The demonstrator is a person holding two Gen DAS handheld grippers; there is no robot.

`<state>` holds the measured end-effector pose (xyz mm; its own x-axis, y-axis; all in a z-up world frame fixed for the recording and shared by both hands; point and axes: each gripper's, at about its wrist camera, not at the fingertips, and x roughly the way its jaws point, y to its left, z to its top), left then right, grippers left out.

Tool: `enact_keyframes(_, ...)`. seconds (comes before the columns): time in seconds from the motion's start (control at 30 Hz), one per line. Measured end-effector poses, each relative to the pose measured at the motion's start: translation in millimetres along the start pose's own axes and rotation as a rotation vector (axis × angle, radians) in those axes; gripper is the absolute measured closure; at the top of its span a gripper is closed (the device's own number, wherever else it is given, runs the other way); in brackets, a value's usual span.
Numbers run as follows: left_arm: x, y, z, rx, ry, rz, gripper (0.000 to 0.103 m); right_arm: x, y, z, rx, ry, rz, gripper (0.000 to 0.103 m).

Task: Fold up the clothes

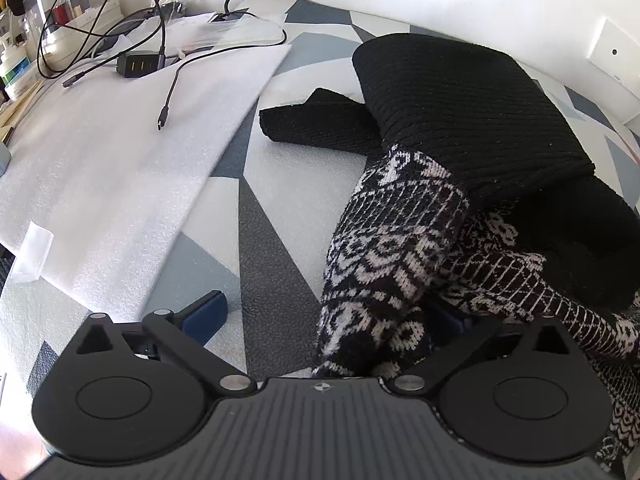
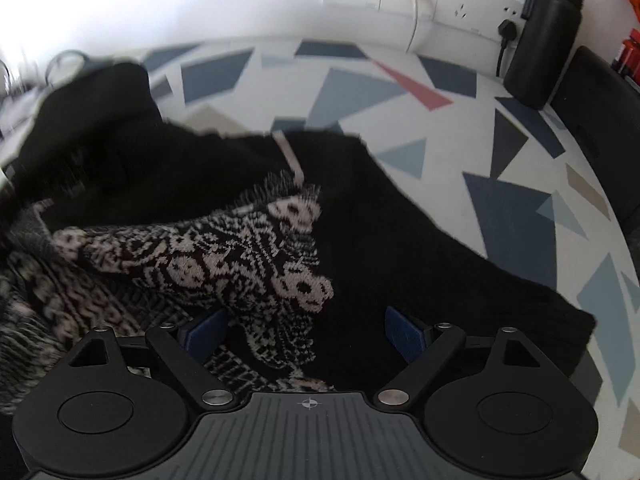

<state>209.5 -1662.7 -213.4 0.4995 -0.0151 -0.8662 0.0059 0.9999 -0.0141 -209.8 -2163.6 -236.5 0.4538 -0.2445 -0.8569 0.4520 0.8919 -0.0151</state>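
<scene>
Lying released between both spread fingers [image 1: 448,322], the patterned sweater [image 1: 384,272] apparently runs away from them; bare bench [image 1: 272,248] lies beside the left gripper [image 1: 332,312] and beyond the right gripper [image 2: 306,330].

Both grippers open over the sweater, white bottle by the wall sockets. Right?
Not quite: the bottle by the wall sockets is black, as the right wrist view shows. The left gripper and right gripper are both open over the sweater.

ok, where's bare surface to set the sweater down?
Free: patterned tabletop between sweater and black bottle; narrower strip between the sweater and white foam sheet. Crowded: foam's far end, under cables and charger.
</scene>
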Motion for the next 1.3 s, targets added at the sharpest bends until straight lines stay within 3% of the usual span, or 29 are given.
enact_keyframes(0.1, -1.2, 0.9, -3.2, 0.002, -0.016, -0.003, 0.000, 8.1, 4.8, 3.4, -0.005, 0.017, -0.006, 0.001)
enact_keyframes(0.53, -4.6, -6.1, -2.7, -0.007, -0.012, 0.033, 0.000, 26.7, -1.8, 15.4, -0.021, -0.017, 0.005, 0.001)
enact_keyframes(0.77, -10.8, -63.9, 0.4, 0.183, -0.008, 0.167, 0.000, 35.9, -21.5, 29.0, 0.000, -0.044, 0.004, 0.001)
enact_keyframes(1.0, -9.2, -118.8, -2.1, 0.172, 0.057, 0.020, 0.000, 43.2, -72.1, 39.0, 0.022, -0.074, -0.007, 0.001)
enact_keyframes(1.17, -6.9, -161.9, 1.9, 0.244, 0.086, -0.013, 0.000, 49.8, -113.3, 48.7, 0.011, -0.075, 0.003, 0.001)
enact_keyframes(1.3, -4.4, -177.8, 3.4, 0.245, 0.114, -0.055, 0.000, 53.1, -142.0, 53.5, 0.034, -0.075, -0.011, 0.001)
